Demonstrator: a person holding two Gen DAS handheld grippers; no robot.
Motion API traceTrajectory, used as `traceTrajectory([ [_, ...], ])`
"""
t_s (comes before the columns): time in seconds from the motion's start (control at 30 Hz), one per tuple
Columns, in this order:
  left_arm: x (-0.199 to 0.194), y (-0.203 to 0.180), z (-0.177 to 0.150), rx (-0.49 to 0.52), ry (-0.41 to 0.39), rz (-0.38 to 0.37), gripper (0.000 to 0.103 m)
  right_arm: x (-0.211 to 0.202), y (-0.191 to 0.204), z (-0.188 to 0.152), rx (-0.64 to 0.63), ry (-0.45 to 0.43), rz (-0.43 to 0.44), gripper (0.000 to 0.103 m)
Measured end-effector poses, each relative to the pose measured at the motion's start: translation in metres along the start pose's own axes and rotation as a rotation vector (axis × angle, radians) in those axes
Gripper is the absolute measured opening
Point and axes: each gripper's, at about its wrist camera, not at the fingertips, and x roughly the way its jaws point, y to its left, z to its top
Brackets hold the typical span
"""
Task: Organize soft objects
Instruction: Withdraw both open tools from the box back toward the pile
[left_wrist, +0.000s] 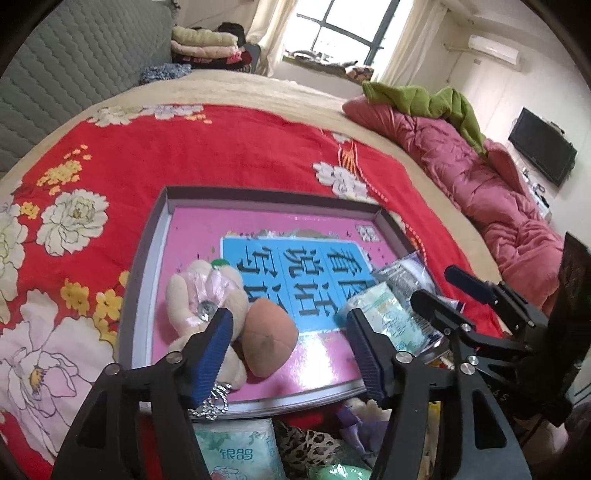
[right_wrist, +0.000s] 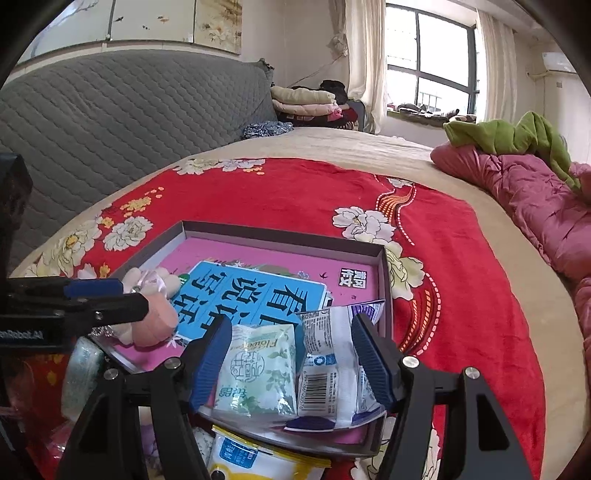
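Observation:
A shallow grey box (left_wrist: 258, 194) (right_wrist: 280, 236) with a pink and blue printed bottom lies on the red flowered blanket. A beige plush toy (left_wrist: 199, 295) (right_wrist: 155, 314) with a brown round head and a bead chain lies in its near left part. My left gripper (left_wrist: 291, 343) hangs open over it, the left pad above the toy's body and not pressing on it. A green-white tissue pack (right_wrist: 258, 369) and a white plastic packet (right_wrist: 332, 365) lie in the box's right part between the open fingers of my right gripper (right_wrist: 291, 365).
Near the box's front edge lie another tissue pack (left_wrist: 236, 450), leopard-print cloth (left_wrist: 306, 443) and a yellow-white pack (right_wrist: 251, 458). A pink quilt (left_wrist: 480, 184) with a green blanket runs along the bed's right side. A grey padded headboard (right_wrist: 129, 110) stands behind.

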Motion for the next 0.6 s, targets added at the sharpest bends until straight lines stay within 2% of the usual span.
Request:
traceTrajectory([
  [0.23,-0.029,0.004,0.004,0.007,-0.075,-0.008,0.071,-0.005,-0.002,0.003,0.015,-0.028,0.004,0.071],
  [0.37,-0.046,0.01,0.004,-0.003,-0.118,0.03,0.072,-0.009,-0.004,0.006,0.033,-0.039,0.018,0.071],
  [0.6,-0.064,0.021,-0.006,-0.057,-0.132,0.083,0.073,-0.029,-0.005,0.009,0.045,-0.085,0.042,0.071],
])
